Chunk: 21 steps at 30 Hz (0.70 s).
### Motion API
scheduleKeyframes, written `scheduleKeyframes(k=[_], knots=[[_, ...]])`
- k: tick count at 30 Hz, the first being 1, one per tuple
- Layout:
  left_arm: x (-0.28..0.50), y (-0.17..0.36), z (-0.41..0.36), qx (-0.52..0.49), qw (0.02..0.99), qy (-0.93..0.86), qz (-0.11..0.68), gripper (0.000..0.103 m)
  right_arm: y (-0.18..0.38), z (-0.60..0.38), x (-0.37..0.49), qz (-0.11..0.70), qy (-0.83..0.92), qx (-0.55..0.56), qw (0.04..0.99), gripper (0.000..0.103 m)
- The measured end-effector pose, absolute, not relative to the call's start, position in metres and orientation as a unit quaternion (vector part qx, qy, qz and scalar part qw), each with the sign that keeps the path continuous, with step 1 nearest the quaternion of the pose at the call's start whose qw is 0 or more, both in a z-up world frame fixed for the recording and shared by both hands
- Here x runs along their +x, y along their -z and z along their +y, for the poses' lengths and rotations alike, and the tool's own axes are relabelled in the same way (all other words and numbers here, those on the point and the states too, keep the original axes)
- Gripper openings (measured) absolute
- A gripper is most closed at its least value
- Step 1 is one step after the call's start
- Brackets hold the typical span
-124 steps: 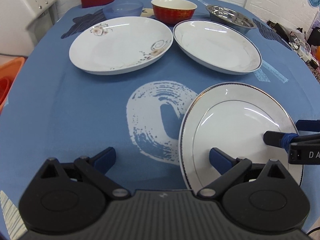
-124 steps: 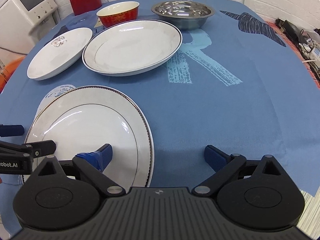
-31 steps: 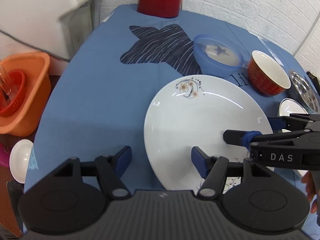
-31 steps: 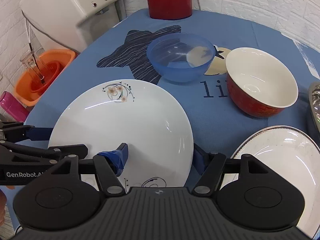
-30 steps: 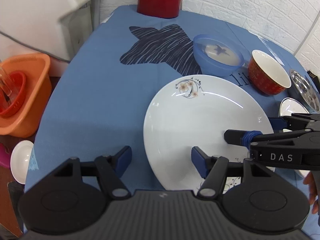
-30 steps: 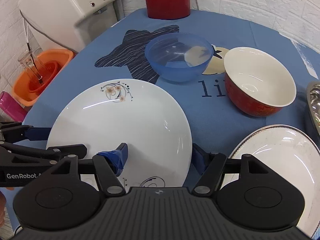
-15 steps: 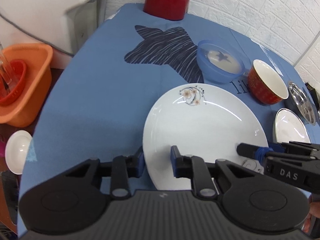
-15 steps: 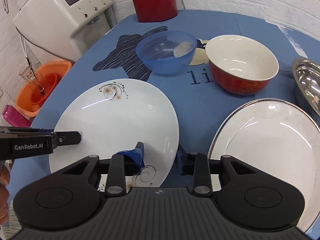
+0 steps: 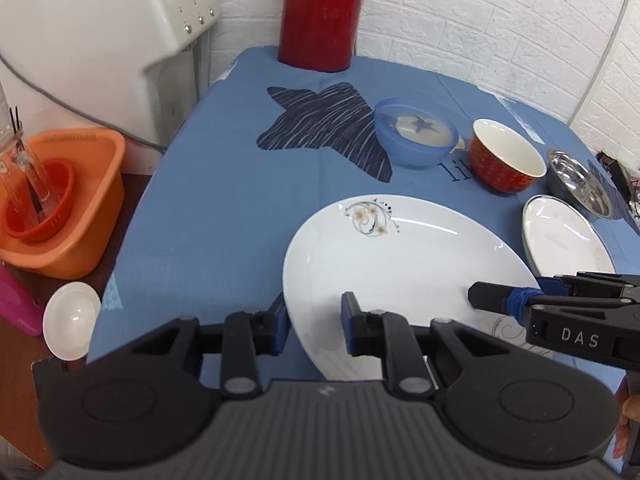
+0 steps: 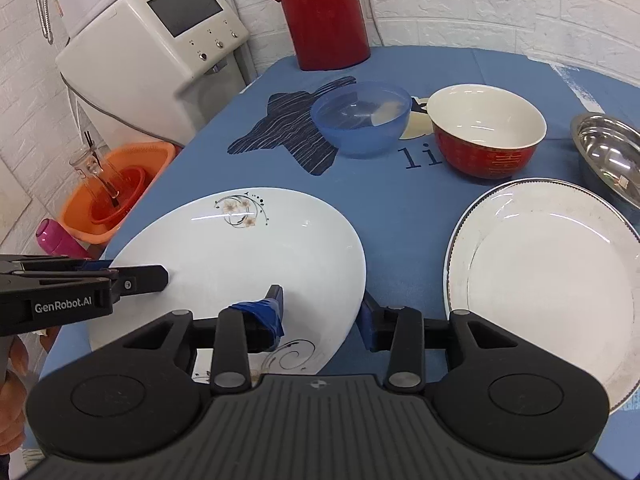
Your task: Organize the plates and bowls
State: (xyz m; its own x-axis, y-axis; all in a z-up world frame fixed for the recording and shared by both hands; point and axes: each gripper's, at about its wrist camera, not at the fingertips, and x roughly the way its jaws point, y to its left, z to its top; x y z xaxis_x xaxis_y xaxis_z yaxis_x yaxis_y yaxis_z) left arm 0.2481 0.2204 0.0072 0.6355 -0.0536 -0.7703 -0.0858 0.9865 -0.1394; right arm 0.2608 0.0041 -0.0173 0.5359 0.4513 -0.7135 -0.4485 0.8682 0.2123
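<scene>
Both grippers clamp the white floral plate [image 9: 404,256]: the left gripper [image 9: 312,318] is closed on its left rim, the right gripper [image 10: 322,310] on its right rim, holding it tilted above the blue-clothed surface [image 9: 224,200] near the left edge. Just right of it lies a rimmed white plate [image 10: 548,276]. Farther back stand a blue bowl [image 10: 362,118], a red bowl [image 10: 486,136] and a steel bowl [image 10: 610,148].

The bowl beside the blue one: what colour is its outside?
Red bowl, white inside; right wrist view shows it best.
</scene>
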Motion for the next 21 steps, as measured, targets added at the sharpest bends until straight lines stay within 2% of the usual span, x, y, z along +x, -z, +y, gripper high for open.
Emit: scheduleKeyframes(k=[10,21], knots=[[0.166,-0.035,0.201,-0.067,0.920,-0.012,0.387,0.017,-0.001,-0.014,0.184,0.384,-0.275,0.025,0.881,0.028],[0.080,-0.006,0.183,-0.066,0.916,-0.003,0.397,0.017,0.020,-0.027,0.109,0.381,-0.266,0.021,0.885,0.031]])
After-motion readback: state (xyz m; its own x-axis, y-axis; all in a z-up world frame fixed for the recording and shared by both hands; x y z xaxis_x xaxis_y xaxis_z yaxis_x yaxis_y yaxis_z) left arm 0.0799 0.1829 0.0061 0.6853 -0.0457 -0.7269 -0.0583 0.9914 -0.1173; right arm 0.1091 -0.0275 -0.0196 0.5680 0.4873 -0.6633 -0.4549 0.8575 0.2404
